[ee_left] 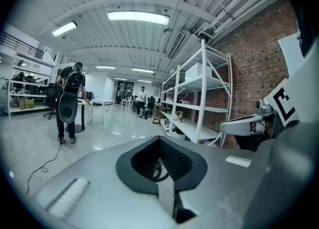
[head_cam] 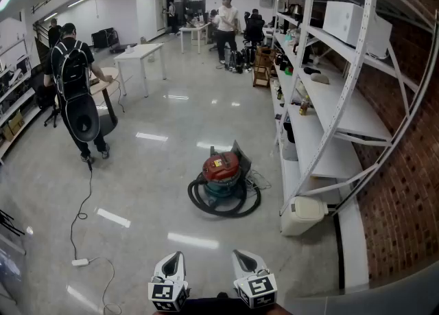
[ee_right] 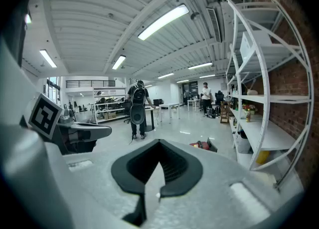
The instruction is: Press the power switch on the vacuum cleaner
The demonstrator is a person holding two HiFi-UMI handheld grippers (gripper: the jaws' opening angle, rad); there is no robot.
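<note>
Down at the bottom edge the two tongs sit side by side. Left gripper (head_cam: pixel 173 260) has its jaws closed together with nothing between them. Right gripper (head_cam: pixel 242 259) is the same, jaws touching at the tips and empty. Each carries its marker cube: black-and-white squares, no letters to read.

Ahead on the glossy floor (head_cam: pixel 158 169), well apart from both grippers, stands the vacuum cleaner (head_cam: pixel 221 169). It's a red-topped drum with its black hose (head_cam: pixel 199 200) coiled around the base. The drum is closed, so its inside is hidden. The yellow label (head_cam: pixel 218 163) on the red top is too small to read, and the power switch can't be picked out from this far.

Just right of the vacuum, a white lidded bin (head_cam: pixel 302 215) sits at the foot of the white shelving (head_cam: pixel 322 94), lid down, contents out of sight. On the top shelf is a white box (head_cam: pixel 355 24), closed and partly crossed by the upright post. Bottles and jars line the middle shelves, too small to name.

Over on the left stands a person (head_cam: pixel 75 87) with a black backpack, back turned. A cable (head_cam: pixel 81 217) trails across the floor to a white block (head_cam: pixel 81 262). More people stand at the far tables, tiny in the distance. Brick wall (head_cam: pixel 405 190) runs off the right edge.
</note>
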